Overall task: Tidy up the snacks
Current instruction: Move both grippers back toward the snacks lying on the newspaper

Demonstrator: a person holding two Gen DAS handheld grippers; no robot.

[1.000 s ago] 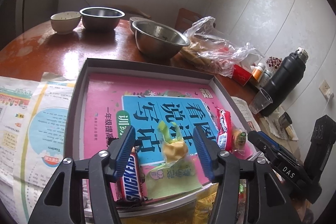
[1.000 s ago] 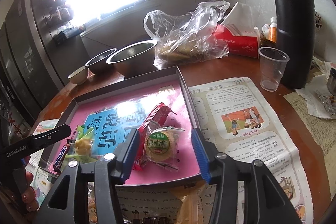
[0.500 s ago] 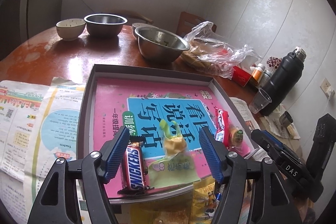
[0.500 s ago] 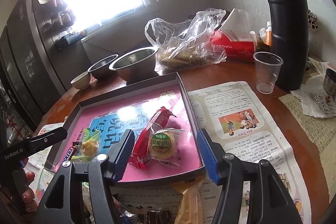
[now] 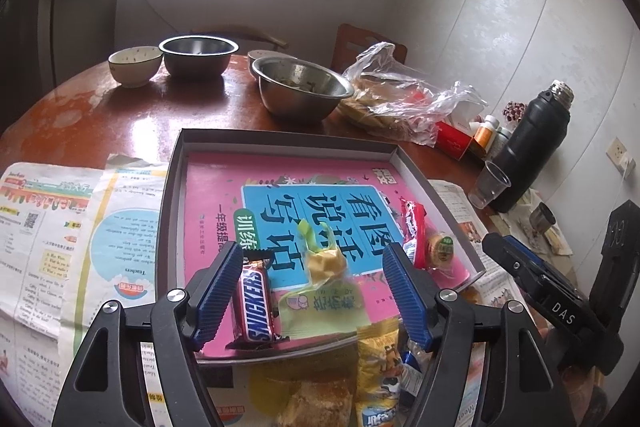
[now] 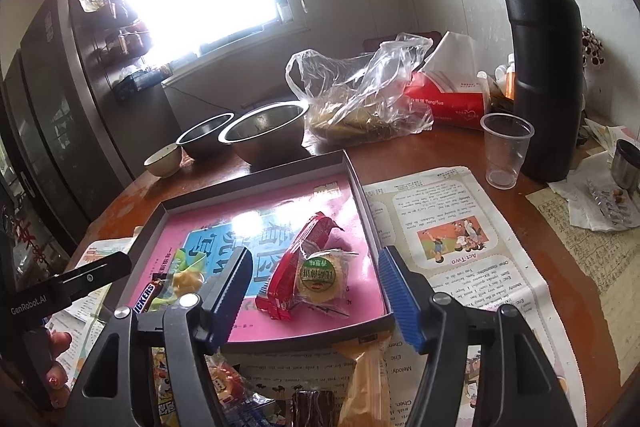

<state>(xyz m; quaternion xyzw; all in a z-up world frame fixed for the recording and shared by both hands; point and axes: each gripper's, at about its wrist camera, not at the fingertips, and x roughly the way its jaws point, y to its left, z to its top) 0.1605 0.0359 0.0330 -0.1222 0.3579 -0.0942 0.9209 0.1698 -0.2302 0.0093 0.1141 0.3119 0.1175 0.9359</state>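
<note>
Round brown table (image 5: pixel 100 115) w/ newspapers (image 6: pixel 452 227); grey tray (image 5: pixel 280 141) at the near edge. Left gripper (image 5: pixel 314 291) & right gripper (image 6: pixel 316 291) jaws spread, just opening, pinching nothing.

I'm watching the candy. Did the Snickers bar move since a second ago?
No. The Snickers bar lies at the same near corner of the tray; only the left claw opened and backed away.

Left gripper (image 5: pixel 312 291) and right gripper (image 6: pixel 316 291): jaws opened wider (nothing gripped), both lifted off tray (image 5: pixel 280 141).
</note>
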